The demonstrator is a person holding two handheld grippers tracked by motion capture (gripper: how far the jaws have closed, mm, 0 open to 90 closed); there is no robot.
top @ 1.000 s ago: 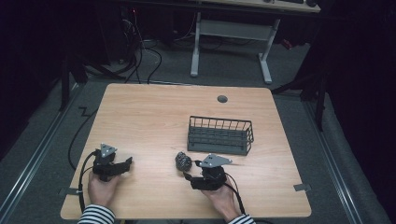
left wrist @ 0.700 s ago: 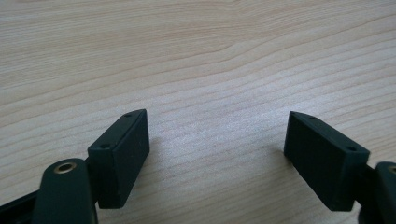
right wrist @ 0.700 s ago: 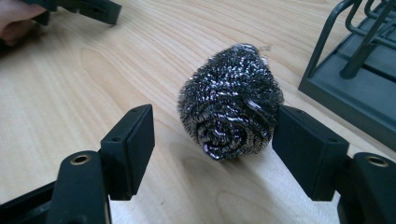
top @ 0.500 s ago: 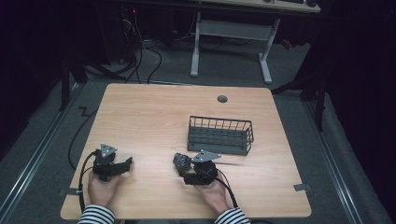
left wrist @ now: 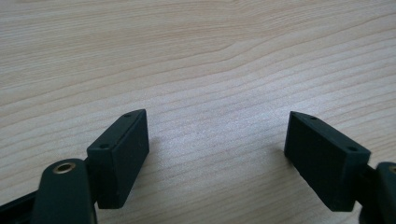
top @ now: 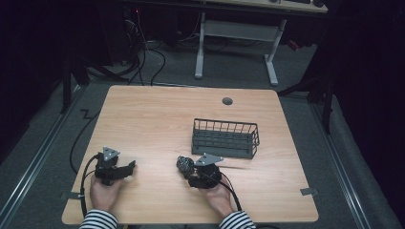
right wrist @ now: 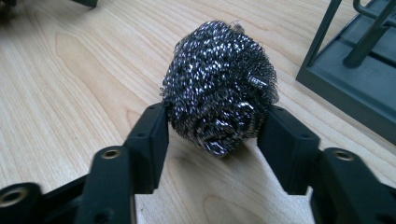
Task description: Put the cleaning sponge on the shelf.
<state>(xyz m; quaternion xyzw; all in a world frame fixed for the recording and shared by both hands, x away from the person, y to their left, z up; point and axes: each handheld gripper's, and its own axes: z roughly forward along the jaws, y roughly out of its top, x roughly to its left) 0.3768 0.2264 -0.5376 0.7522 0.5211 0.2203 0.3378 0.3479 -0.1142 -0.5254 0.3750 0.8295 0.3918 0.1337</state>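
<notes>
High view had my pale wooden table point(top: 157, 119) lit, with dark floor and cables behind.
My right gripper point(right wrist: 212, 135) pinched the steel-wool ball point(right wrist: 219, 84) beside the wire basket point(top: 225, 139); my left gripper point(left wrist: 217, 140) sat spread over bare wood.

The high view looks forward and down over the whole desk point(top: 157, 119) from the person's side. Each gripper view rides low, close to the desktop, facing along its jaws. High and right gripper views share the wire basket point(top: 225, 138), upper right in the latter.
</notes>
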